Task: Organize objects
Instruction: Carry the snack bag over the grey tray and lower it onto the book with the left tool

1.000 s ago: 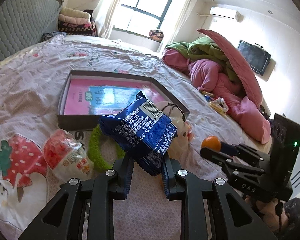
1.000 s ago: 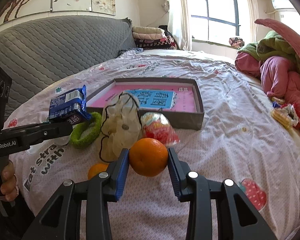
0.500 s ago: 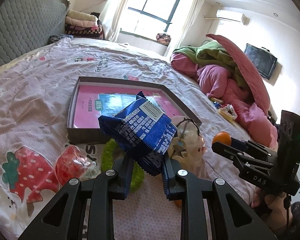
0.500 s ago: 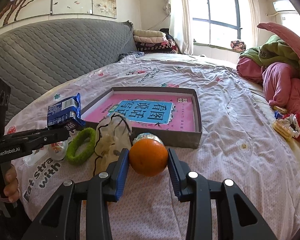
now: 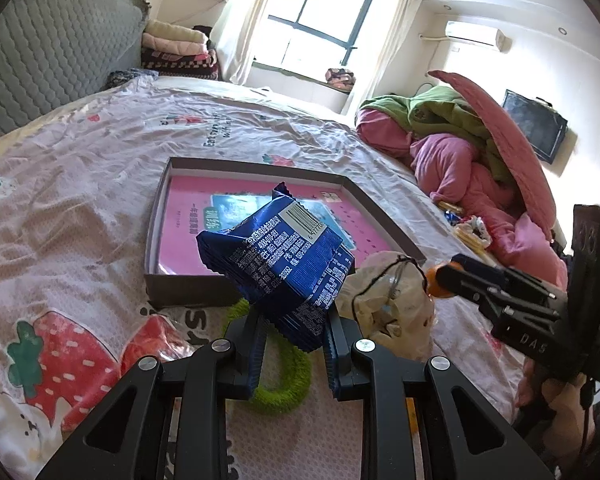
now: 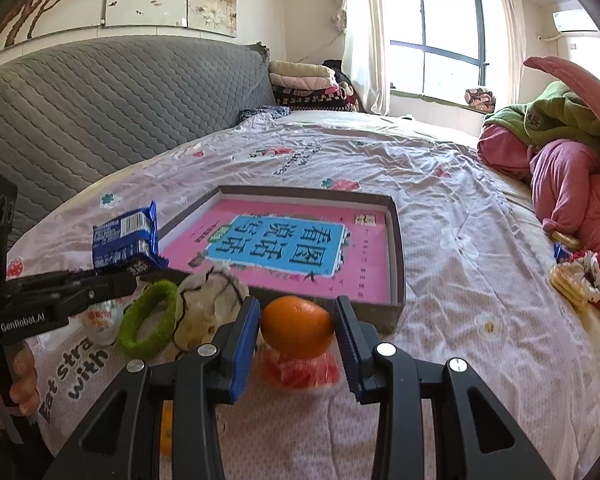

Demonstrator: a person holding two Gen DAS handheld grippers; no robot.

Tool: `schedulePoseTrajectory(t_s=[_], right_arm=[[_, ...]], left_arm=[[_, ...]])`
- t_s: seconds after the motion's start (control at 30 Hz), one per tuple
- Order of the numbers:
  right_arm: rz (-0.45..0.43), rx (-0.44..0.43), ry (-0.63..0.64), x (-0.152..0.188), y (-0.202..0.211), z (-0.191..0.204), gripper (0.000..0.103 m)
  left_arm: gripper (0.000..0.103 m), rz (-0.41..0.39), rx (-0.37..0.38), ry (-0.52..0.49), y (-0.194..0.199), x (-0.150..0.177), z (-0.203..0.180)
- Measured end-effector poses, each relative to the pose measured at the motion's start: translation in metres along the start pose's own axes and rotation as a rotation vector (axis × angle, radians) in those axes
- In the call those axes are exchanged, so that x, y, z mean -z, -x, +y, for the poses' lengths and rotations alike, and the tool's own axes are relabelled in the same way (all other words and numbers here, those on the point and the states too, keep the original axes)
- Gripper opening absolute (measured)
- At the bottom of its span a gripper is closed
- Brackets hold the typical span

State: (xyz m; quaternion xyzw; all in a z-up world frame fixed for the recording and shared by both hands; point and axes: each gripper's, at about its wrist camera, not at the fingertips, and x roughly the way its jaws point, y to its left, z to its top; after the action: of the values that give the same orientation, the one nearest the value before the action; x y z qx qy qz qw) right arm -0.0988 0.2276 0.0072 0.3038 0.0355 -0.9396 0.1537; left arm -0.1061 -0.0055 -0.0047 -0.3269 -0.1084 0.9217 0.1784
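Observation:
My left gripper (image 5: 294,344) is shut on a blue snack packet (image 5: 278,264), held above the bed just short of the shallow grey box (image 5: 188,286) with a pink book in it. From the right wrist view that packet (image 6: 124,240) hangs at the left, beside the box's near left corner. My right gripper (image 6: 296,332) is shut on an orange (image 6: 296,326), held over a red-and-white wrapped snack (image 6: 300,372) just before the box's front wall (image 6: 380,314). In the left wrist view the orange (image 5: 434,280) peeks out at the right gripper's tip.
On the bedspread before the box lie a green fuzzy ring (image 6: 148,322), a pale plastic bag (image 6: 208,308) and a second orange (image 6: 166,432), partly hidden. Loose wrappers (image 6: 576,276) lie at the right by a pink and green bedding heap (image 6: 572,168). A grey headboard (image 6: 100,100) stands left.
Both grippers have moved forward toward the box with their loads; the packet and orange now sit closer to its front wall. The red-and-white snack has slipped beneath the held orange.

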Motion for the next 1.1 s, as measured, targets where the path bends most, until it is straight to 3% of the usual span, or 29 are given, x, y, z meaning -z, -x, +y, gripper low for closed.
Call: schedulePoseTrajectory(t_s=[0.27, 0.5, 0.8, 1.0, 1.1], right_arm=[[-0.024, 0.014, -0.005, -0.013, -0.006, -0.006, 0.039], [0.028, 0.026, -0.018, -0.008, -0.022, -0.016, 0.039], [0.028, 0.029, -0.004, -0.013, -0.031, -0.017, 0.038], [0.039, 0.031, -0.008, -0.016, -0.04, -0.02, 0.028], [0.039, 0.032, -0.005, -0.019, -0.044, -0.021, 0.028]], left_arm=[[0.025, -0.003, -0.018, 0.002, -0.006, -0.006, 0.004], [0.025, 0.002, -0.02, 0.002, -0.011, -0.009, 0.007], [0.025, 0.008, -0.037, 0.021, -0.022, -0.016, 0.013], [0.025, 0.022, -0.057, 0.04, -0.031, -0.023, 0.021], [0.025, 0.028, -0.06, 0.045, -0.034, -0.025, 0.024]])
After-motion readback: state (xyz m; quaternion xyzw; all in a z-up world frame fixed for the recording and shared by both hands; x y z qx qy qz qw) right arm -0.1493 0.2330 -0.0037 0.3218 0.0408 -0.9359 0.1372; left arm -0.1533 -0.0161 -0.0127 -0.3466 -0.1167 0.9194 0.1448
